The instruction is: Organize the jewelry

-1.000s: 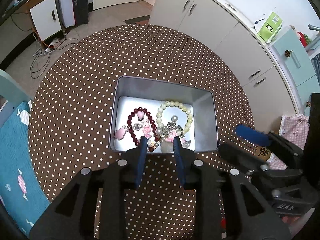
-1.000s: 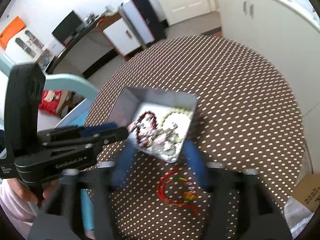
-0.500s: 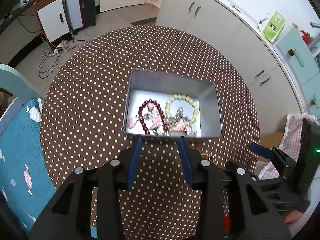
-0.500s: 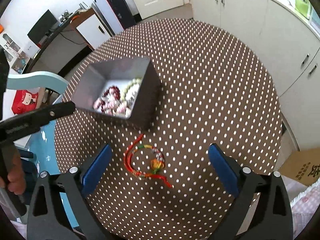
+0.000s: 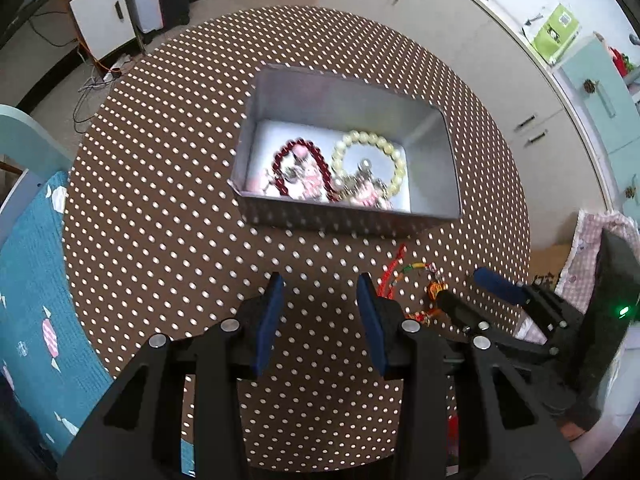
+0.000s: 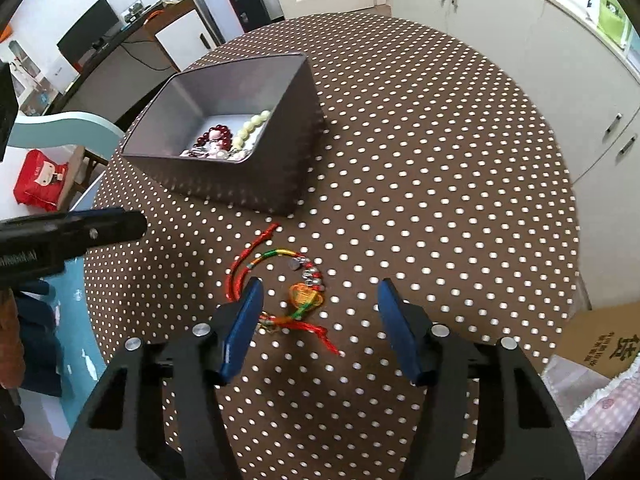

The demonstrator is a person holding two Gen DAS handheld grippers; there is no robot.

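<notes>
A grey metal tin (image 5: 450,160) (image 6: 296,120) stands on the round dotted table. In it lie a dark red bead bracelet (image 5: 320,164) (image 6: 214,134), a pale yellow bead bracelet (image 5: 394,152) (image 6: 252,126) and pink charms. A red cord bracelet with an orange charm (image 6: 306,296) (image 5: 400,272) lies on the table in front of the tin. My right gripper (image 6: 318,290) is open wide and hovers over the cord bracelet, empty. My left gripper (image 5: 320,284) is open and empty, in front of the tin and left of the cord bracelet.
The brown dotted tablecloth (image 6: 440,160) covers the round table. A pale blue chair with a teal cushion (image 5: 28,280) stands at the left. White cabinets (image 6: 520,40) line the right. A cardboard box (image 6: 600,340) sits on the floor at the right.
My left gripper has drawn back from the tin and opened a bit wider. My right gripper has swung right and come down over the cord bracelet.
</notes>
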